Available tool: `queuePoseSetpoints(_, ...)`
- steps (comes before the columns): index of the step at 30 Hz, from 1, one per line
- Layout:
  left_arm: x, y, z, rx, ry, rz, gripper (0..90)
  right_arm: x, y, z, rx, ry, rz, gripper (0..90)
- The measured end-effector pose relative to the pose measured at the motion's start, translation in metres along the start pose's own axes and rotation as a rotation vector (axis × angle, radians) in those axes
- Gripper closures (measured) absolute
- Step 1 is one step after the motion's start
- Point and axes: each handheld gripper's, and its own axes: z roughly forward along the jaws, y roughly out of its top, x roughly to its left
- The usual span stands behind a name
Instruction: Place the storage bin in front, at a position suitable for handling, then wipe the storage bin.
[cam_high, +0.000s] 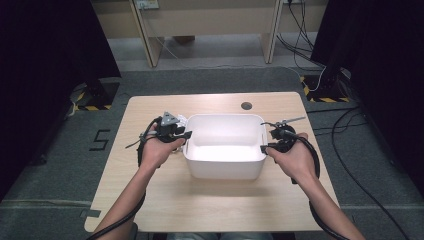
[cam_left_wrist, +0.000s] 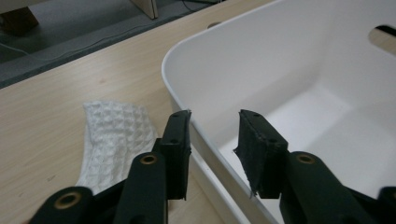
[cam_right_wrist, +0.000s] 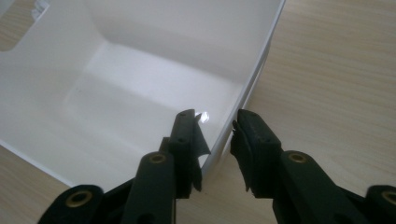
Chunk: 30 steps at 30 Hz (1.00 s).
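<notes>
Each claw straddles a side wall of the tub (cam_high: 224, 145), one jaw inside and one outside. The left claw (cam_left_wrist: 212, 128) stands released: its pads sit clear of the rim, with a plain gap on the inner side. The right claw (cam_right_wrist: 217, 128) is likewise let go, its jaws spread either side of the opposite wall without pressing it. I judge the two hands flank the tub this way to lift or set it down level.

The tub sits mid-counter (cam_high: 150, 200), a white, smooth, glossy plastic box with rounded corners, a rolled rim and a handle slot; it looks empty. The pads are black, rough and frayed at the edges. Just beside the tub's left wall lies a white waffle-weave cloth (cam_left_wrist: 114, 137), soft and rumpled, on pale wood grain.
</notes>
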Motion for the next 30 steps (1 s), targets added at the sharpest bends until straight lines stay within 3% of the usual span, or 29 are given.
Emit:
queuePoseSetpoints(5,0.004,0.001,-0.016,-0.072,0.017,-0.029,51.2,-0.005,-0.002,-0.007,-0.059,0.012,0.017,63.1)
queuePoseSetpoints(7,0.009,-0.004,-0.027,-0.108,0.029,-0.062,48.1,-0.009,-0.004,-0.01,-0.087,-0.001,0.025,61.0)
queuePoseSetpoints(11,0.011,-0.012,-0.038,-0.123,0.029,-0.076,46.6,-0.012,-0.005,-0.009,-0.094,0.005,0.044,59.9)
queuePoseSetpoints(15,0.017,-0.021,-0.045,-0.126,0.041,-0.089,44.7,-0.01,-0.003,-0.009,-0.114,0.005,0.033,59.7)
queuePoseSetpoints(21,0.037,-0.029,-0.03,-0.086,0.083,-0.129,41.1,-0.011,0.005,-0.002,-0.127,0.009,0.037,60.0)
queuePoseSetpoints(27,0.064,-0.042,0.003,0.018,0.14,-0.157,37.0,-0.014,0.009,0.011,-0.108,0.003,0.04,60.1)
queuePoseSetpoints(30,0.074,-0.046,0.015,0.045,0.166,-0.16,37.0,-0.013,0.01,0.015,-0.104,0.002,0.038,60.1)
